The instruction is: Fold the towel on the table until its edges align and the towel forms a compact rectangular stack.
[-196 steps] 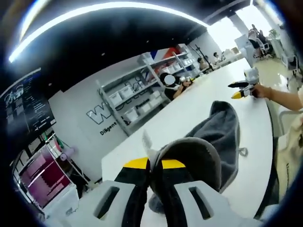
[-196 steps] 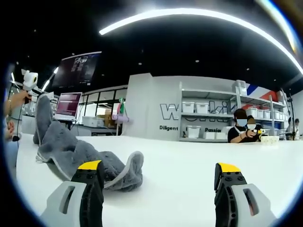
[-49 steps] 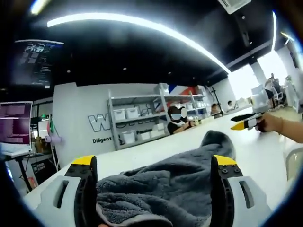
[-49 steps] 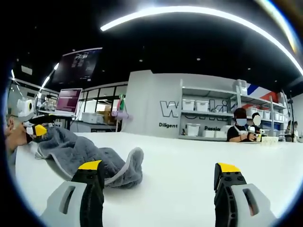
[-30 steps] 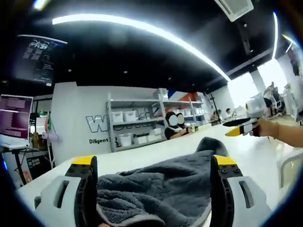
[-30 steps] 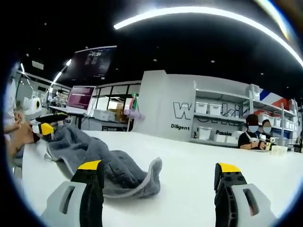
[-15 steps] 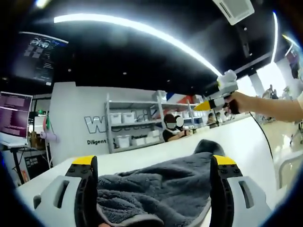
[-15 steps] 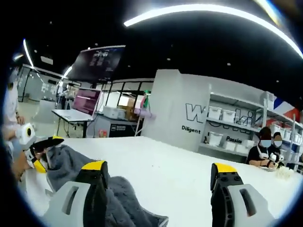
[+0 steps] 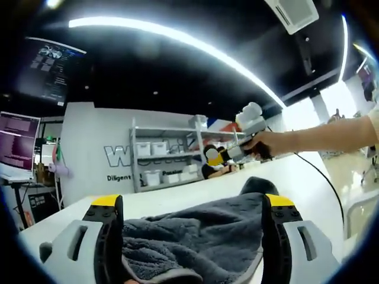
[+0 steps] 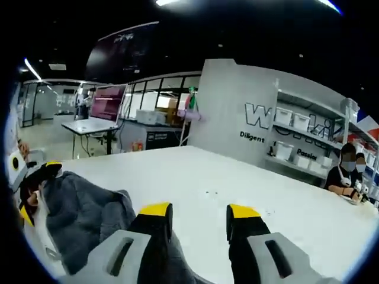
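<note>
Both views low over table, close to towel, facing shelving wall.

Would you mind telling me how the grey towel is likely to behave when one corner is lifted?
The towel will probably droop rather than hold its shape: it already lies in soft wrinkles and humps on the table. Its thick, fluffy pile suggests it should grip well between the fingers and not slip. It looks bulky, so a trailing part may drag across the tabletop.
</note>
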Motion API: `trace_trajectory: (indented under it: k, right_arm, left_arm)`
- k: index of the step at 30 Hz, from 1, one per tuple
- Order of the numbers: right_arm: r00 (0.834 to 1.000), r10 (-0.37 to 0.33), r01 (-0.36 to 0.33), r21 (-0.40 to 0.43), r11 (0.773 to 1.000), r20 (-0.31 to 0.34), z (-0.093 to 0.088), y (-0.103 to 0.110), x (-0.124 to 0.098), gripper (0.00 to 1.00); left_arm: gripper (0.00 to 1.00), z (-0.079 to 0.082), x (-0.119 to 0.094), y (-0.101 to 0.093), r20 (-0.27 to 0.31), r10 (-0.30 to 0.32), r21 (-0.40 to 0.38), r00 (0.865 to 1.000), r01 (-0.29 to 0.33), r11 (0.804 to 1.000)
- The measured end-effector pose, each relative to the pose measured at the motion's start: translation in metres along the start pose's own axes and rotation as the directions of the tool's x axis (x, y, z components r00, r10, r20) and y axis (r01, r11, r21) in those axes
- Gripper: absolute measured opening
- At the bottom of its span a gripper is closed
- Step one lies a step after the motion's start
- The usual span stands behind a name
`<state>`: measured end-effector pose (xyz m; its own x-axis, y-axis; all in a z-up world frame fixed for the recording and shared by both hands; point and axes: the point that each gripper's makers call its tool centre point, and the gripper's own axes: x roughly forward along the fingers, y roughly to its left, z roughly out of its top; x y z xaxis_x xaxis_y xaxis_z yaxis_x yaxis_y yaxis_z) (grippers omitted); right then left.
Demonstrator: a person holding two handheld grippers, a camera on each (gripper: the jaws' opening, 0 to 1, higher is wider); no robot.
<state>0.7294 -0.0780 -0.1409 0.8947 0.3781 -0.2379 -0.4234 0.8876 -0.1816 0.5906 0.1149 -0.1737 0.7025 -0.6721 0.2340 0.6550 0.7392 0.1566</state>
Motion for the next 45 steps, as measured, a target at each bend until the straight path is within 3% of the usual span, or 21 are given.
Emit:
trace_trajectory:
  k: [4, 7, 12, 17, 19, 23, 26, 30, 35, 39, 45]
  right_arm:
    - [0.995, 0.050, -0.052, -0.025, 0.998, -0.081, -0.020, 0.017, 0.019, 0.27]
    - [0.982, 0.118, -0.120, -0.009, 0.993, -0.146, -0.042, 0.037, 0.032, 0.26]
    - [0.965, 0.138, -0.151, -0.043, 0.988, -0.221, -0.069, 0.049, 0.044, 0.23]
    - [0.937, 0.144, -0.165, -0.041, 0.985, -0.319, -0.098, 0.047, 0.047, 0.19]
    - [0.930, 0.138, -0.169, -0.064, 0.984, -0.340, -0.106, 0.045, 0.048, 0.18]
    - [0.918, 0.155, -0.183, -0.042, 0.982, -0.365, -0.116, 0.044, 0.052, 0.04]
    - [0.916, 0.165, -0.194, -0.045, 0.980, -0.366, -0.118, 0.048, 0.051, 0.02]
    - [0.922, 0.143, -0.196, -0.115, 0.974, -0.361, -0.117, 0.048, 0.049, 0.01]
    - [0.929, 0.056, -0.157, -0.252, 0.955, -0.366, -0.112, 0.033, 0.050, 0.01]
    - [0.931, 0.020, -0.129, -0.279, 0.952, -0.365, -0.112, 0.022, 0.050, 0.01]
    - [0.930, -0.105, 0.001, -0.282, 0.959, -0.353, -0.114, -0.026, 0.046, 0.01]
  left_arm:
    - [0.95, 0.000, 0.001, -0.001, -0.001, -0.004, 0.000, 1.000, 0.004, 1.000]
    - [0.95, -0.002, 0.002, -0.002, -0.010, -0.007, 0.005, 1.000, 0.007, 1.000]
    - [0.95, -0.001, 0.001, -0.004, -0.009, -0.013, 0.002, 1.000, 0.013, 1.000]
    - [0.95, 0.000, -0.001, -0.006, -0.006, -0.014, 0.003, 1.000, 0.014, 1.000]
    - [0.95, -0.001, -0.001, -0.006, -0.009, -0.015, 0.004, 1.000, 0.015, 1.000]
    - [0.94, -0.002, -0.003, -0.008, -0.016, -0.010, 0.006, 1.000, 0.010, 1.000]
    - [0.94, -0.002, -0.004, -0.008, -0.015, -0.010, 0.008, 1.000, 0.010, 1.000]
    - [0.94, -0.002, -0.004, -0.008, -0.017, -0.010, 0.008, 1.000, 0.010, 1.000]
    - [0.94, -0.003, -0.005, -0.009, -0.019, -0.012, 0.007, 1.000, 0.012, 1.000]
    - [0.93, -0.004, -0.005, -0.011, -0.024, -0.018, 0.009, 1.000, 0.018, 1.000]
    - [0.93, -0.006, -0.004, -0.013, -0.038, -0.027, 0.018, 0.999, 0.027, 0.999]
